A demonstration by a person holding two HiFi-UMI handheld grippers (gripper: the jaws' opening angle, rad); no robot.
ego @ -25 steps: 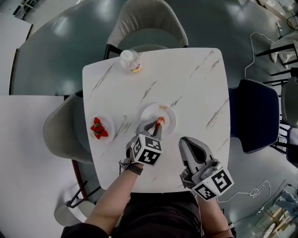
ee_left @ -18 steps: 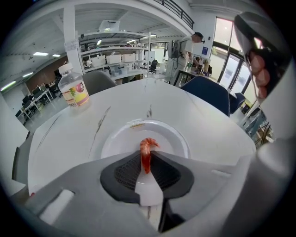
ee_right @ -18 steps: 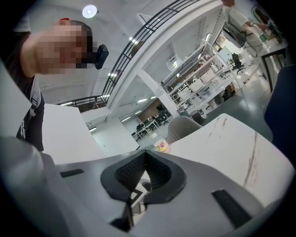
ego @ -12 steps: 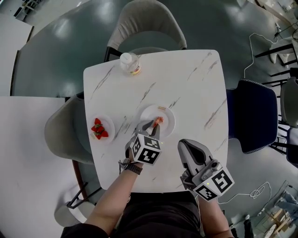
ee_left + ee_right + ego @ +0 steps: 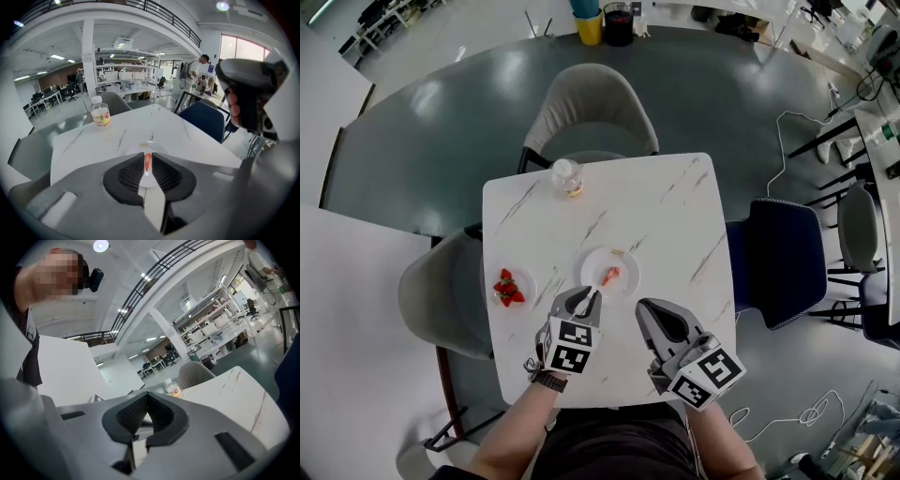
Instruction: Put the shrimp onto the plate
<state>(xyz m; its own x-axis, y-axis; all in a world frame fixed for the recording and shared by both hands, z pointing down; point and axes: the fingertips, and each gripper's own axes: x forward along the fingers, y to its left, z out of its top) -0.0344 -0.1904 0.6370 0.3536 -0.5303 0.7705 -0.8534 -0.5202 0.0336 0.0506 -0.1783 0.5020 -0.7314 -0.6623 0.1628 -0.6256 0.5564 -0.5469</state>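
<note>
An orange shrimp (image 5: 609, 276) lies on the small white plate (image 5: 623, 262) in the middle of the marble table (image 5: 675, 225). My left gripper (image 5: 587, 296) sits just short of the plate's near rim, clear of the shrimp, its jaws open by a narrow slit. In the left gripper view the shrimp (image 5: 147, 162) shows through that slit of the left gripper (image 5: 147, 157), with the plate (image 5: 157, 148) behind. My right gripper (image 5: 645, 307) hovers to the right over the table's near part, shut and empty. The right gripper view shows the right gripper (image 5: 147, 393) with its tips touching.
A second white plate with strawberries (image 5: 508, 288) stands near the table's left edge. A small bottle (image 5: 566, 176) stands at the far edge. A grey chair (image 5: 591, 103) is at the far side, a navy chair (image 5: 773, 258) at the right, another grey chair (image 5: 441, 295) at the left.
My left gripper has drawn back toward me from the shrimp, which stays on the plate. The head view has risen and shows more of the room. The right gripper keeps its place.
</note>
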